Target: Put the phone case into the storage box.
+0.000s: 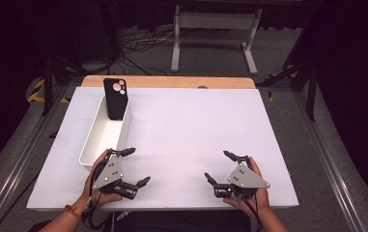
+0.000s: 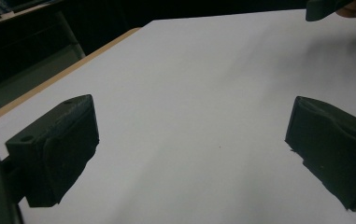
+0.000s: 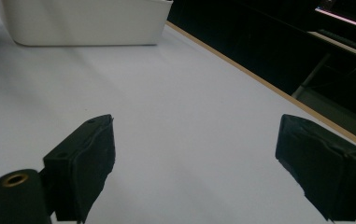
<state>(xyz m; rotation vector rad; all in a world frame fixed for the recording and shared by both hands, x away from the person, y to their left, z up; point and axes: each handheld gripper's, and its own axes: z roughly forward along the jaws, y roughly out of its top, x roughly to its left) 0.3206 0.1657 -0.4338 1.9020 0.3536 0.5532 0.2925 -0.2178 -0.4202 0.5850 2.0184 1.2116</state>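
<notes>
At the far end of the white bin (image 1: 103,137), on the left side of the table (image 1: 196,130), a black phone case (image 1: 116,98) stands upright, leaning on the far wall. It looks already placed, so little seems left. Nearer, the left gripper (image 1: 138,166) rests just beside the bin's near end, jaws spread and empty. Well apart to the right, the right gripper (image 1: 219,166) sits likewise released on bare tabletop.

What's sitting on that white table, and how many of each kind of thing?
Phone case, black, leaning upright in the bin: 1
Bin, white, long and narrow: 1
Hand-held grippers, both open: 2, the left gripper and the right gripper
Total: 4
</notes>
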